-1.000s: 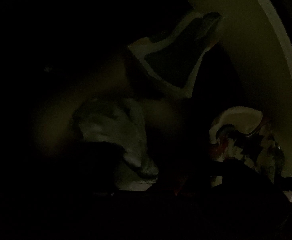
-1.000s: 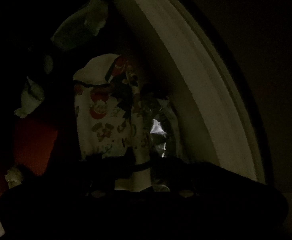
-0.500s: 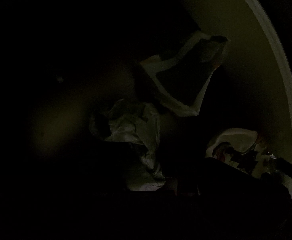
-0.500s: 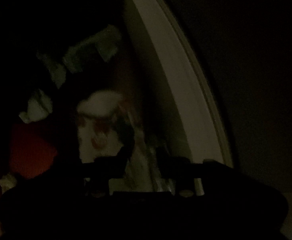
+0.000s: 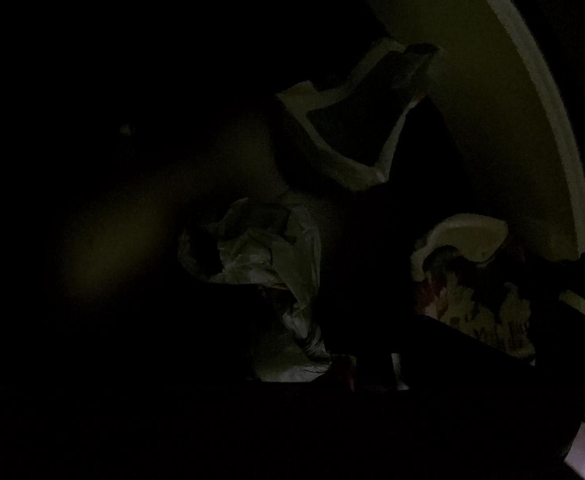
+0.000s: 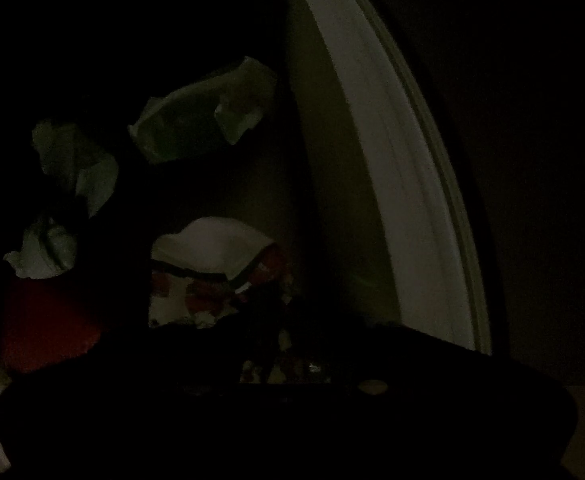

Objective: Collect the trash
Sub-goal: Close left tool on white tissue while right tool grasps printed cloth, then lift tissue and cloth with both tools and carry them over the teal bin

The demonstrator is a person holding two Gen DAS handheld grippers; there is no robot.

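Both views are very dark and look down into a pale round bin (image 5: pixel 532 92), whose rim also shows in the right wrist view (image 6: pixel 404 184). A crumpled white wrapper (image 5: pixel 268 256) hangs in front of my left gripper; its fingers are lost in shadow. A patterned white and red snack wrapper (image 6: pixel 208 276) sits between my right gripper's dark fingers and reaches down to their base (image 6: pixel 284 368); it also shows in the left wrist view (image 5: pixel 472 280). A torn dark packet with a white edge (image 5: pixel 352 128) lies deeper in the bin.
Crumpled pale scraps (image 6: pixel 76 168) and a greenish packet (image 6: pixel 204 120) lie inside the bin. A red item (image 6: pixel 48 324) lies at the left. The bin's curved wall stands close on the right in both views.
The right gripper has sunk lower, so the patterned wrapper now sits deeper behind its dark body. The left view shifted slightly; the white wrapper stays in front of it.
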